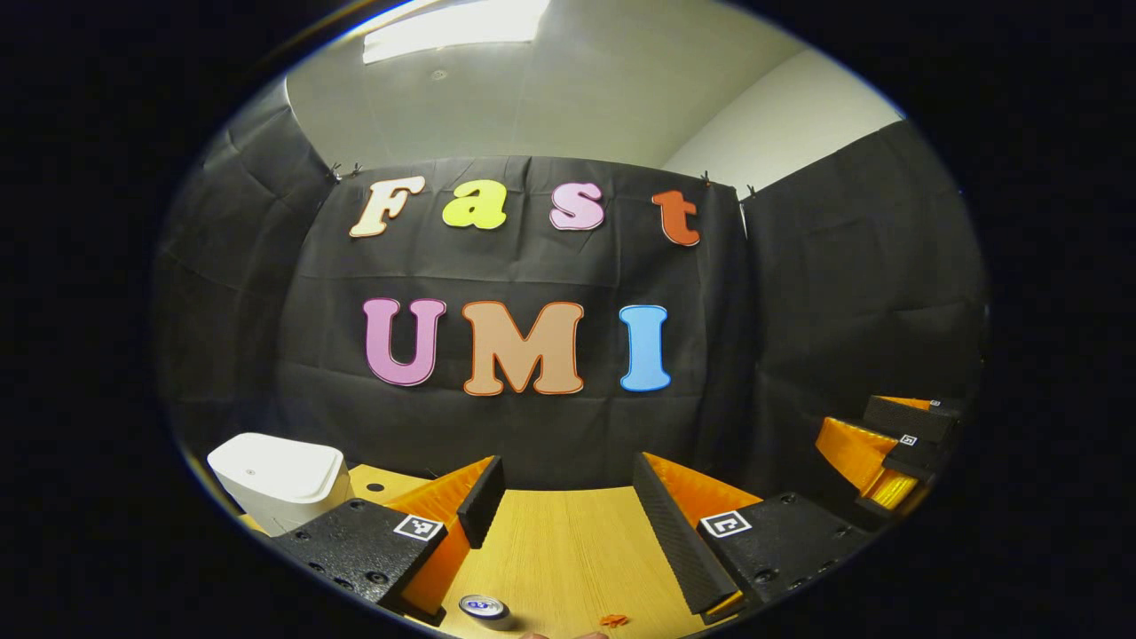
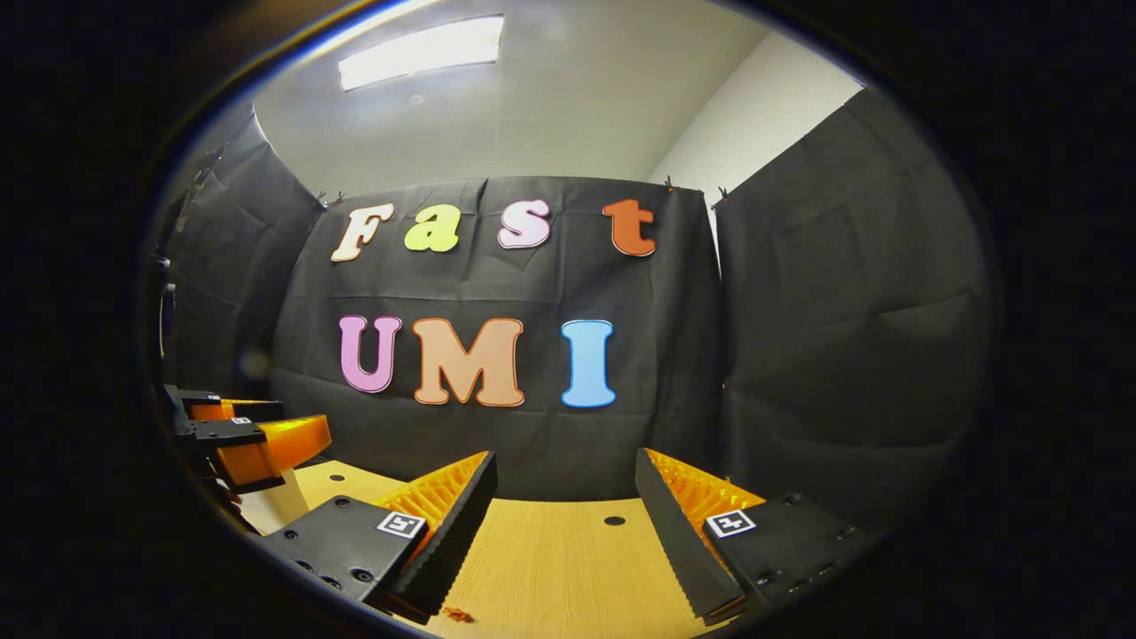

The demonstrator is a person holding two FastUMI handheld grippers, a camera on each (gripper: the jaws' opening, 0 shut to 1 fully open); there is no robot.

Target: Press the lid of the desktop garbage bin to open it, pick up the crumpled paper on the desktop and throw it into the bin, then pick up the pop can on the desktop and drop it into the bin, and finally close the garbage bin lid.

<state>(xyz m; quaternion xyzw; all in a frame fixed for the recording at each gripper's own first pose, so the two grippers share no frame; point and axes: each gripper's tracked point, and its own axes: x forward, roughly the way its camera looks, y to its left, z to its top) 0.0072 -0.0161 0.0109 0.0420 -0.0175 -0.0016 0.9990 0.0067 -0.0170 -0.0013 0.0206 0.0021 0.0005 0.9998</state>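
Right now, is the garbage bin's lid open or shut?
Shut: in the left gripper view the white bin shows a flat, closed lid, no opening visible.

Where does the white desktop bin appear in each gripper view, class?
Left gripper view: the bin stands at lower left on the table's far corner.
Right gripper view: a pale sliver at lower left, under the left tool, is probably the bin.
Shared landmark: the ceiling light at top.
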